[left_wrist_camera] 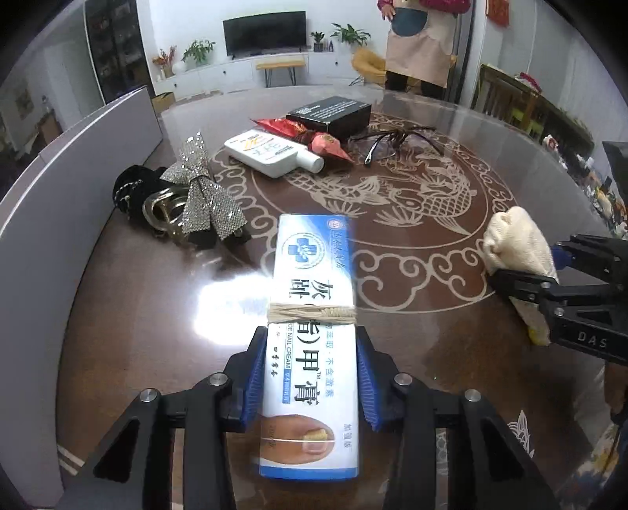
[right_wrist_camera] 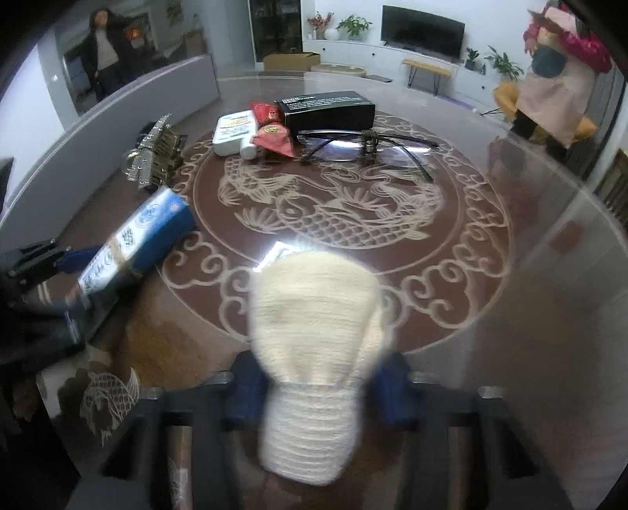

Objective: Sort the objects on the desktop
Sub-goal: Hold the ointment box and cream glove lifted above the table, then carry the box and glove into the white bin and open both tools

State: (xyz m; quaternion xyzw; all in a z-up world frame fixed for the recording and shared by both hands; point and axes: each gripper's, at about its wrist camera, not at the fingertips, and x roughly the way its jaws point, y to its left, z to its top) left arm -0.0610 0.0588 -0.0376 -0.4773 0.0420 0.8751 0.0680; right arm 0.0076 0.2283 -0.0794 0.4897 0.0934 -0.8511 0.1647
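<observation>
grey partition curving along the far-left edge of the round glass-topped table, which has a carved fish pattern under the glass. just inside the partition, a black velvet accessory with a gold buckle, and a rhinestone bow lying on it.

left gripper: blue pads pressed against both long sides of a white-and-blue nail cream box, pinching it at its near half. box points away from the gripper, a rubber band wrapped round its middle. its far end sits low over the glass; cannot tell if it touches.

past the box, toward the table's far side: white bottle lying flat, red snack packets against it, a black carton behind them, and glasses with arms unfolded just to the right of the packets.

right gripper: fingers closed in on the ribbed cuff of a cream knitted glove, squeezing it narrow between the blue pads; the rest of the glove bulges out ahead of the fingers. from the left camera the same glove shows clamped in the black jaws, near the table's right side, well apart from the box.

beyond the table, a person in a pale apron standing; another person at the back left in the right camera. tv and potted plants along the far wall.
</observation>
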